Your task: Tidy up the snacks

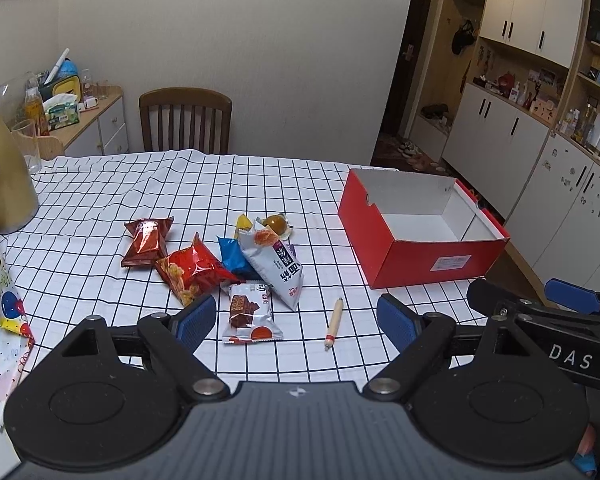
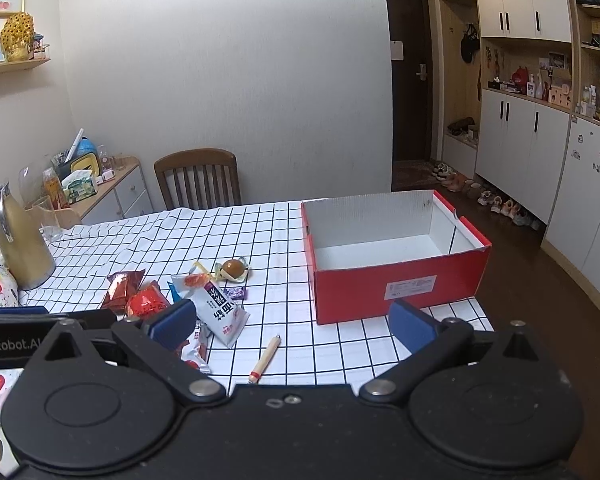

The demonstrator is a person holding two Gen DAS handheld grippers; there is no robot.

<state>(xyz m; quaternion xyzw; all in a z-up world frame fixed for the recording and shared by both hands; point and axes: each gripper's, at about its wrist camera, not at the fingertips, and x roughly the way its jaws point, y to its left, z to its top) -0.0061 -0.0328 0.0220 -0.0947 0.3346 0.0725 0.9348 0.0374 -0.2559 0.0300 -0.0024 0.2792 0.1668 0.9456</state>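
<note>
We hold both grippers low over the near table edge, nothing in either. Left gripper [image 1: 296,316] has its jaws spread wide, blue pads apart; right gripper [image 2: 292,324] likewise wide and empty.

Straight ahead of the left gripper, just past its fingertips, lies the white wafer packet [image 1: 250,314], long axis running away from us, flat on the checked tablecloth [image 1: 140,184]. Beyond it the snack pile: red chip bag [image 1: 192,268], brown-red packet [image 1: 146,242] further left, blue packet [image 1: 232,258], white-grey pouch [image 1: 274,268] with its long axis slanting from far-left to near-right, and a clear-wrapped round brown item [image 1: 276,224] at the far end.

A small wooden stick [image 1: 334,322] lies between the jaws' line and the box, long axis nearly away from us, slightly tilted.

Ahead-right of the right gripper sits the red box [image 2: 396,284], open top, white inside, empty, close to the table's right edge. Bare cloth between pile and box leaves free room. Far-left, a gold jug [image 1: 4,176] near the left edge.
</note>
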